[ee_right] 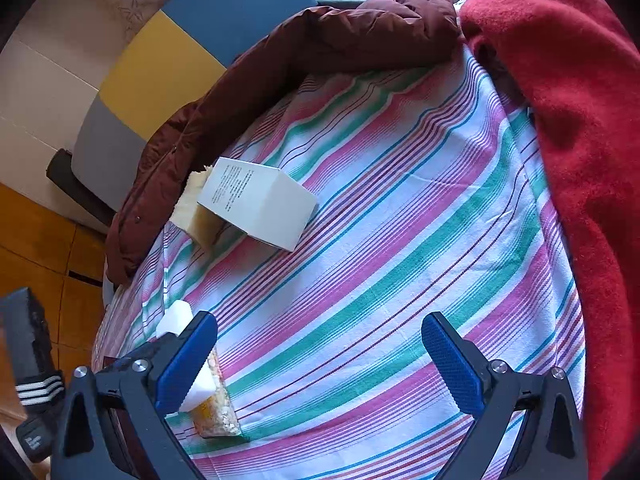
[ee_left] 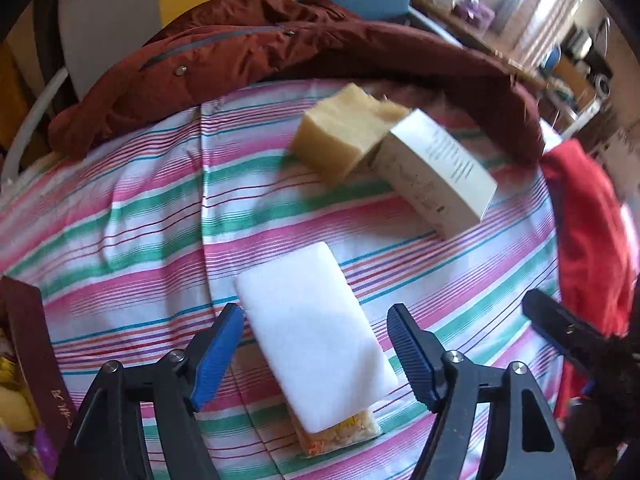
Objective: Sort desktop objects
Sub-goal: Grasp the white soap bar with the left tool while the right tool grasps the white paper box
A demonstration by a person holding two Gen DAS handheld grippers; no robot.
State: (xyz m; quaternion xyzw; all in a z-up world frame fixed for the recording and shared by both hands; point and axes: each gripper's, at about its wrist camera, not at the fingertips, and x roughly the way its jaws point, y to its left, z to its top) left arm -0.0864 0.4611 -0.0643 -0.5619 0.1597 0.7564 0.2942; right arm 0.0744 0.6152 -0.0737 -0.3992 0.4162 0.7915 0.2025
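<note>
In the left wrist view my left gripper is open and points down over a white foam block. The block lies between the jaws, and the right pad stands clear of it. Under the block is a clear snack packet with orange print. Farther back sit a yellowish sponge block and a white carton that leans against it. My right gripper is open over bare striped cloth with nothing between its fingers. To its left are the foam block, the snack packet, the carton and the sponge block.
A striped tablecloth covers the surface. A dark red jacket lies along the far edge and a red cloth along the right. A maroon box stands at the left. A chair and a slipper are beyond the edge.
</note>
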